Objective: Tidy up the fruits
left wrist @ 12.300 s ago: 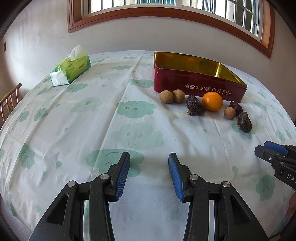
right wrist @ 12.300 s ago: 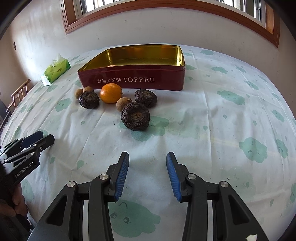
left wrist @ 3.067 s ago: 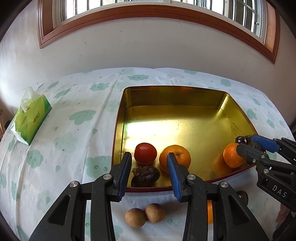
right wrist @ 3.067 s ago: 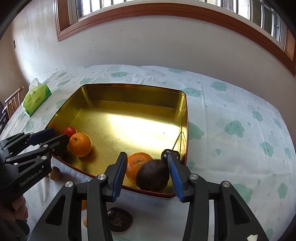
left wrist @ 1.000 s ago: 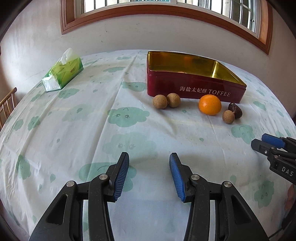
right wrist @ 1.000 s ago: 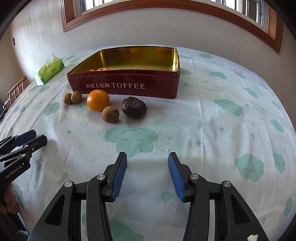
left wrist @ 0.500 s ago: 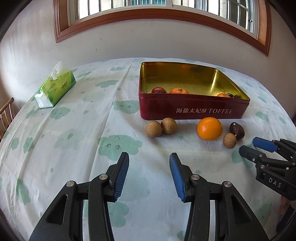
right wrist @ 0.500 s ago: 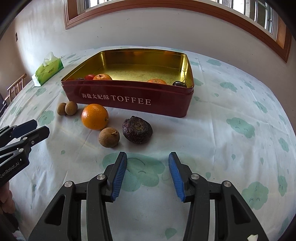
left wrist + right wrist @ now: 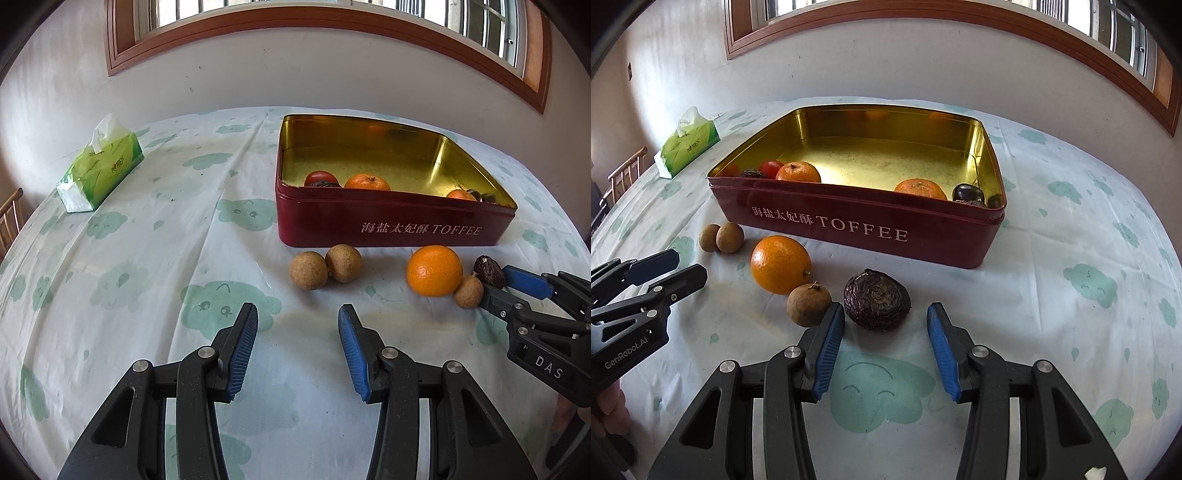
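Observation:
A red toffee tin [image 9: 391,221] [image 9: 871,229] with a gold inside holds a tomato, two oranges and dark fruits along its near wall. In front of it on the cloth lie two brown longans [image 9: 325,267] [image 9: 722,238], an orange [image 9: 434,270] [image 9: 780,264], a third longan [image 9: 809,304] and a wrinkled dark passion fruit [image 9: 877,299]. My left gripper [image 9: 297,325] is open and empty, just short of the longan pair. My right gripper [image 9: 884,325] is open, its fingertips on either side of the passion fruit's near edge, not touching it.
A green tissue pack [image 9: 99,166] [image 9: 689,146] lies at the far left of the cloud-print tablecloth. A wooden chair back [image 9: 622,173] shows past the left table edge. The wall and a window frame stand behind the tin.
Both grippers have moved forward toward the fruits in front of the tin. The right one's fingers now flank the passion fruit. Both openings look unchanged.

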### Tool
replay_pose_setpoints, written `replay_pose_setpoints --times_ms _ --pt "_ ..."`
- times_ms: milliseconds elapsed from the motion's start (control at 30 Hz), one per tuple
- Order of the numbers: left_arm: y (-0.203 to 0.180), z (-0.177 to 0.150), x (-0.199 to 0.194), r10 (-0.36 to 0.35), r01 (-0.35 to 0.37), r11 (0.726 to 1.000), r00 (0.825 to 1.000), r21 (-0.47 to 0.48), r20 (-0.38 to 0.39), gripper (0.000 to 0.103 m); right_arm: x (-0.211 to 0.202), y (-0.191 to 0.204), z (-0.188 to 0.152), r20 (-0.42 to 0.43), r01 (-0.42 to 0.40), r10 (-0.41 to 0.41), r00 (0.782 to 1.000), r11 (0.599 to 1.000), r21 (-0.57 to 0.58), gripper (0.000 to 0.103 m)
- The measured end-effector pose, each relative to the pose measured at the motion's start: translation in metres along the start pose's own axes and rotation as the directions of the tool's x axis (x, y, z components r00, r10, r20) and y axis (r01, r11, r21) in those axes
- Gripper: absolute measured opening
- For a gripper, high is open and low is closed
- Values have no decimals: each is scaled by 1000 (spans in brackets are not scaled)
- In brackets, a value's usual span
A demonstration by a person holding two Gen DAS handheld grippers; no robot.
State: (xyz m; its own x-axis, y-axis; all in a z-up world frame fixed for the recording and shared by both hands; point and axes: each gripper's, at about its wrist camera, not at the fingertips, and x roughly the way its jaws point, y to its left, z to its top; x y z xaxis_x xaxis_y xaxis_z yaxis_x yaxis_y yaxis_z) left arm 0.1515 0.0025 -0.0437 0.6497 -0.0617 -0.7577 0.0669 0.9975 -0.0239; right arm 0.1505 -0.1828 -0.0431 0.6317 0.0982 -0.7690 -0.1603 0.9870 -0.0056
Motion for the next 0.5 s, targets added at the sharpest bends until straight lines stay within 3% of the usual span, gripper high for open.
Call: replay_pose_setpoints --times_ms 133,300,500 --pt "0 5 5 -8 8 1000 1000 -3 1 47 3 1 4 4 0 0 1000 1000 -5 42" --pt "-5 8 9 -27 27 1000 1000 5 -4 47 3 1 4 7 -1 1 1000 1000 -9 33" --pt "-11 12 13 -32 32 999 999 13 -6 47 3 1 4 8 4 -4 1000 1000 -9 32"
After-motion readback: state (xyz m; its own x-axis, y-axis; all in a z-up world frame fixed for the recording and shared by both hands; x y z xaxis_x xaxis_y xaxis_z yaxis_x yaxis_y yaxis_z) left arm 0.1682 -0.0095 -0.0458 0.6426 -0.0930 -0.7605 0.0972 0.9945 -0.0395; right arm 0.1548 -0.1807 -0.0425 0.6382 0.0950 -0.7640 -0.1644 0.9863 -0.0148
